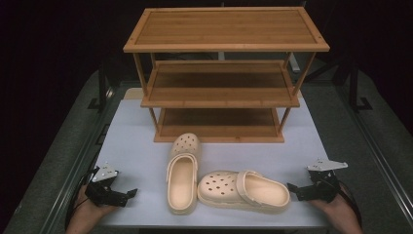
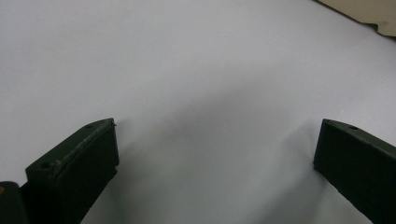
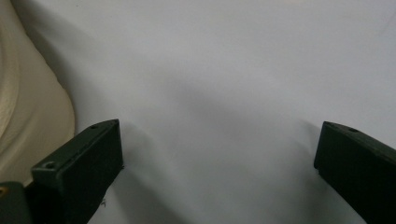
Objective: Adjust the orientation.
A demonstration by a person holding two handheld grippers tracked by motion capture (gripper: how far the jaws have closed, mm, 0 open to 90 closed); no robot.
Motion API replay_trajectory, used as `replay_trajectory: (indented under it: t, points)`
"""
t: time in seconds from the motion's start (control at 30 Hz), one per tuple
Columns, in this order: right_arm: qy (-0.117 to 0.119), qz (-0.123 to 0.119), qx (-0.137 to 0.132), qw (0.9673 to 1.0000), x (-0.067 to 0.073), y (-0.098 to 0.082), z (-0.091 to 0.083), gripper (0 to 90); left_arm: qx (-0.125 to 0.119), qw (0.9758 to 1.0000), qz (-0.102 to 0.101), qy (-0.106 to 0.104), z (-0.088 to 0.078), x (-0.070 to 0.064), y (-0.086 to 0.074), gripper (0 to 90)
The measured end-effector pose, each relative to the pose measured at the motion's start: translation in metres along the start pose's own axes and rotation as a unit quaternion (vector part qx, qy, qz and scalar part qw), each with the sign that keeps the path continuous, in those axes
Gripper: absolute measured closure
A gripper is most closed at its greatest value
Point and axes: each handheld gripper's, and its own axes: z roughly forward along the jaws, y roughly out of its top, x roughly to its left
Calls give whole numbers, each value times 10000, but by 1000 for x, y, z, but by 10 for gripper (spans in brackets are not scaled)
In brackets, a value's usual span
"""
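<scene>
Two cream clogs lie on the white table (image 1: 131, 141) in front of a wooden three-shelf rack (image 1: 226, 29). One clog (image 1: 182, 175) points its toe toward the rack. The other clog (image 1: 243, 190) lies crosswise to its right, toe against the first one's side. At the front left my left gripper (image 1: 127, 194) rests low over the table, open and empty (image 2: 217, 140), aimed at the clogs. My right gripper (image 1: 292, 187) sits at the front right, open and empty (image 3: 219, 140), with the crosswise clog's heel (image 3: 28, 102) just off one jaw.
All three shelves of the rack are bare; its lowest shelf (image 1: 219, 127) stands just behind the first clog's toe. Grey matting (image 1: 58, 156) and metal rails border the table on both sides. A cream edge (image 2: 369, 11) shows at the far corner of the left gripper view.
</scene>
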Motion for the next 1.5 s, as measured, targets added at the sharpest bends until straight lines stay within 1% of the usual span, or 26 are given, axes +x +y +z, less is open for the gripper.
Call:
replay_trajectory:
  t: [0.2, 0.3, 0.37, 0.43, 0.47, 0.53, 0.57, 0.6, 0.67, 0.7, 0.8, 0.83, 0.9, 0.93, 1.03, 1.1, 1.13, 1.17, 1.2, 1.27, 1.3, 1.33, 1.37, 1.4, 1.43, 1.5]
  points:
    - [12, 40, 15, 10000, 0, 1, 0, 9, 4, 10000, -6, -4, 0, 0, 0, 0]
    - [62, 84, 103, 9999, -1, 4, -1, 20, 5, 10000, -1, -3, 0, 0, 0, 0]
    - [65, 99, 122, 9999, -3, 4, -3, 68, 4, 10000, -10, 0, 0, 0, 0, 0]
    - [186, 167, 93, 9996, -5, 6, -7, 147, 3, 10000, -10, 2, 0, 0, 0, 0]
    - [239, 173, 33, 9996, -5, 6, -9, 149, 6, 10000, -2, 1, 0, 0, 0, 0]
    - [252, 210, 4, 9995, -5, 8, -11, 163, 6, 10000, -3, 0, 0, 0, 0, 0]
    - [289, 187, -20, 9994, -5, 9, -13, 218, 1, 10000, -15, -3, 0, 0, 0, 0]
    - [376, 97, -142, 9991, -3, 13, -18, 255, 2, 10000, -16, -4, 0, 0, 0, 0]
    - [549, 97, -240, 9982, -1, 17, -22, 321, 1, 10000, -16, -2, 0, 0, 0, 0]
    - [549, 97, -240, 9982, -1, 17, -22, 321, 1, 10000, -16, -2, 0, 0, 0, 0]
    - [731, 12, -375, 9966, 2, 22, -25, 369, 5, 10000, -1, 9, 0, 0, 0, 0]
    - [794, -4, -423, 9959, 3, 24, -26, 411, 6, 10000, 6, 5, 0, 0, 0, 0]
    - [840, -30, -448, 9955, 4, 25, -27, 415, 3, 10000, 7, 8, 0, 0, 0, 0]
    - [941, -49, -498, 9943, 6, 28, -28, 430, 1, 10000, 4, 11, 0, 0, 0, 0]
    - [1113, -133, -591, 9919, 9, 33, -30, 442, -3, 10000, -4, 15, 0, 0, 0, 0]
    - [1163, -161, -623, 9911, 11, 35, -30, 444, 0, 10000, -6, 12, 0, 0, 0, 0]
    - [1278, -212, -679, 9893, 15, 40, -30, 446, -1, 10000, -7, 10, 0, 0, 0, 0]
    - [1278, -212, -679, 9893, 15, 40, -30, 446, -1, 10000, -7, 10, 0, 0, 0, 0]
    - [1403, -297, -715, 9871, 19, 46, -29, 447, -1, 10000, -7, 10, 0, 0, 0, 0]
    - [1531, -399, -706, 9849, 24, 51, -27, 447, -3, 10000, -9, 9, 0, 0, 0, 0]
    - [1531, -399, -706, 9849, 24, 51, -27, 447, -3, 10000, -9, 9, 0, 0, 0, 0]
    - [1655, -452, -658, 9830, 28, 56, -24, 446, -3, 10000, -9, 9, 0, 0, 0, 0]
    - [1655, -452, -658, 9830, 28, 56, -24, 446, -3, 10000, -9, 9, 0, 0, 0, 0]
    - [1767, -495, -620, 9811, 33, 60, -20, 445, -4, 10000, -16, 9, 0, 0, 0, 0]
    - [1767, -495, -620, 9811, 33, 60, -20, 445, -4, 10000, -16, 9, 0, 0, 0, 0]
    - [1906, -585, -572, 9782, 39, 66, -17, 435, -3, 10000, -16, 8, 0, 0, 0, 0]
